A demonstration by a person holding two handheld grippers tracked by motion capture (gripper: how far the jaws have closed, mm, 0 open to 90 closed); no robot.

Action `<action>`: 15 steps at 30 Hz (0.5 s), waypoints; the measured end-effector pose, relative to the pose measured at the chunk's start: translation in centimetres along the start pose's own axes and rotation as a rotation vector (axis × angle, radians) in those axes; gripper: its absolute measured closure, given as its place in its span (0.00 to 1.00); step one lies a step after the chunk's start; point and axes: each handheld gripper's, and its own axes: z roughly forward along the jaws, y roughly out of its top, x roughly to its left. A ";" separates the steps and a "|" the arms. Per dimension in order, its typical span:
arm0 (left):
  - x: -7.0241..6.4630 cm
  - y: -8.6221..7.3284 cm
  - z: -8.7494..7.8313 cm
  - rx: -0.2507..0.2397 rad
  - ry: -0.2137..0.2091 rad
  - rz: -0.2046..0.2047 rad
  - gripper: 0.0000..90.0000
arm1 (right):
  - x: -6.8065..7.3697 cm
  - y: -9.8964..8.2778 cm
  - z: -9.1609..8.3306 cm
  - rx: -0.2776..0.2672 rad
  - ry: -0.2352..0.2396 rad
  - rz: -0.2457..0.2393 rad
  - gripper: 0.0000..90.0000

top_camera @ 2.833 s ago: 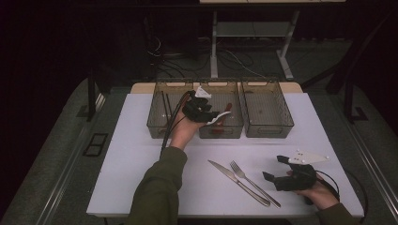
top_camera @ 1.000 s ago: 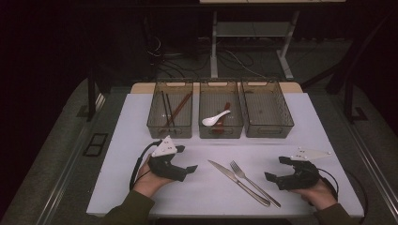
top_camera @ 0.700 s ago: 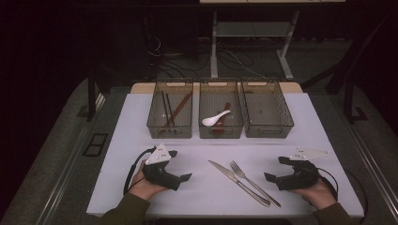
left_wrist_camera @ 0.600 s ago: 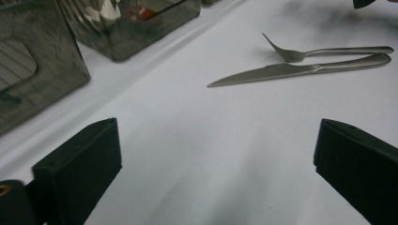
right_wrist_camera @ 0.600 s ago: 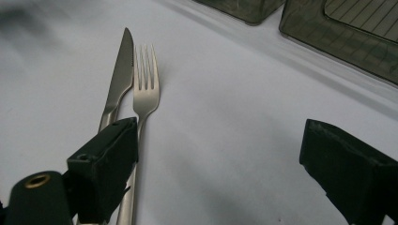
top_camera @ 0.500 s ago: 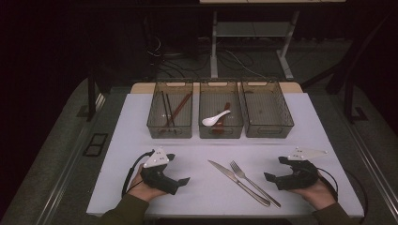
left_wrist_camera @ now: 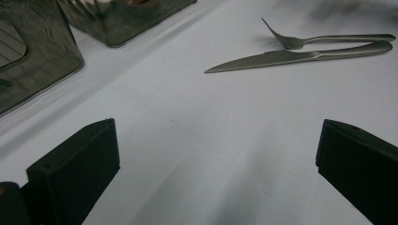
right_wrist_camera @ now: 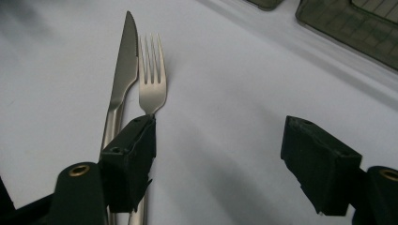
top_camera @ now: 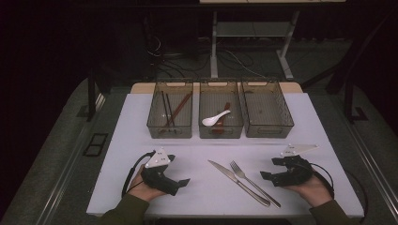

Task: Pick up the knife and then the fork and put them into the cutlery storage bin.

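bins (top_camera: 220,133): 3 in row | white spoon (top_camera: 215,118) (mid bin) | chopsticks (top_camera: 170,110) (left bin)

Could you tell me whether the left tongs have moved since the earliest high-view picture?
Yes. The left tongs have come back from over the middle bin to the near left of the table, resting open and empty.

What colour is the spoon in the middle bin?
The spoon is white; it shows best in the high view.
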 end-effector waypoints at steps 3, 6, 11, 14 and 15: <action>0.0 0.0 0.0 -0.002 -0.002 0.001 0.00 | 0.4 0.6 0.1 0.009 -0.002 -0.001 0.34; -0.1 0.0 0.1 0.001 -0.008 0.005 0.00 | 0.7 1.3 0.1 0.007 0.011 -0.013 0.35; -0.2 0.1 0.2 0.000 -0.017 0.002 0.00 | 1.2 2.1 0.6 0.032 0.030 -0.019 0.38; -0.2 0.1 0.2 -0.001 -0.018 -0.001 0.00 | 1.4 2.6 1.1 0.070 0.046 -0.023 0.42; -0.2 0.1 0.2 -0.001 -0.018 0.000 0.00 | 1.6 2.7 1.3 0.082 0.051 -0.024 0.43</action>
